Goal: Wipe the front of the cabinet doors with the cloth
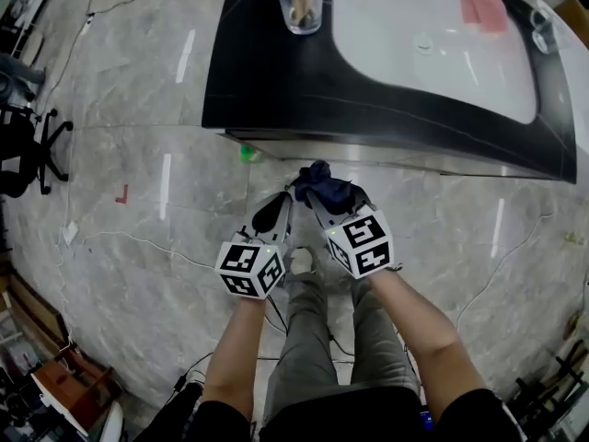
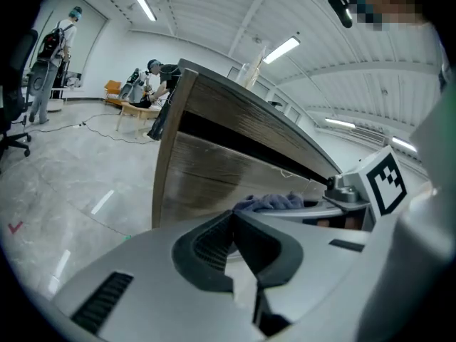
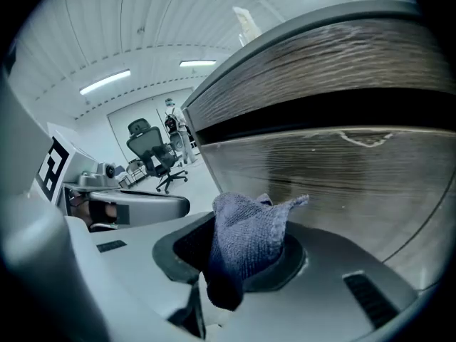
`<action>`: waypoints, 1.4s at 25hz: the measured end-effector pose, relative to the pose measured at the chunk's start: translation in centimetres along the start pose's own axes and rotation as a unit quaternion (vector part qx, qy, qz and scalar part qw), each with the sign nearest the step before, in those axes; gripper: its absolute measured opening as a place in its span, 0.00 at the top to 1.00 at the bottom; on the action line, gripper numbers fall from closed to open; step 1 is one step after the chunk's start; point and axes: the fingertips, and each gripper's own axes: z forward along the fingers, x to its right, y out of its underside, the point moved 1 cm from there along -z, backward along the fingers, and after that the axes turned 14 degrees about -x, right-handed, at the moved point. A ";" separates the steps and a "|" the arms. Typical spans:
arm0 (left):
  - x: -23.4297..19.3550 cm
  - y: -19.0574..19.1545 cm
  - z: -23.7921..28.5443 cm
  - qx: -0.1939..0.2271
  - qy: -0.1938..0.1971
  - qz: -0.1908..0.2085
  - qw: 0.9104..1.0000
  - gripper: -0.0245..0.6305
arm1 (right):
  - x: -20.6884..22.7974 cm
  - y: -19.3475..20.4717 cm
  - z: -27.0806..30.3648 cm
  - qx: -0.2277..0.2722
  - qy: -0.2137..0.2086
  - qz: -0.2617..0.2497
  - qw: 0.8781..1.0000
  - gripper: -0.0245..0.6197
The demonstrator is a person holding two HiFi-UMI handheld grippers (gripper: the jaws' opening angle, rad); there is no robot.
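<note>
The blue cloth point(image 3: 246, 234) is sitting clamped in the right gripper point(image 3: 239, 262). The left gripper point(image 2: 239, 251) is hanging with jaws together, empty. Best pressing flat and sweeping along the cabinet door point(image 3: 342, 169).

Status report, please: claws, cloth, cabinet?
Right claw shut on cloth, close to cabinet door. Left claw shut, empty. No obstacle seen.

The head view looked steeply down from above the cabinet point(image 1: 267, 81), taking in its dark top and the floor before it. The left gripper view sat low and close before the cabinet's wooden front, angled upward. The right gripper view sat closer still, facing that same front. All three views shared the cloth point(image 1: 324, 187).
</note>
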 end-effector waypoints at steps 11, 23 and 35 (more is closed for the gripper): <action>-6.4 0.9 -0.8 0.003 -0.016 0.000 1.000 0.96 | -4.1 -2.4 6.5 -0.016 -0.014 -0.054 0.998 0.79; -7.7 1.0 0.5 -0.002 -0.017 0.003 1.000 0.96 | -1.8 -3.1 7.7 -0.017 0.005 -0.065 0.998 0.79; -1.2 0.5 4.0 -0.013 0.005 0.033 0.999 0.96 | 5.0 0.9 2.0 -0.017 0.043 -0.039 0.998 0.79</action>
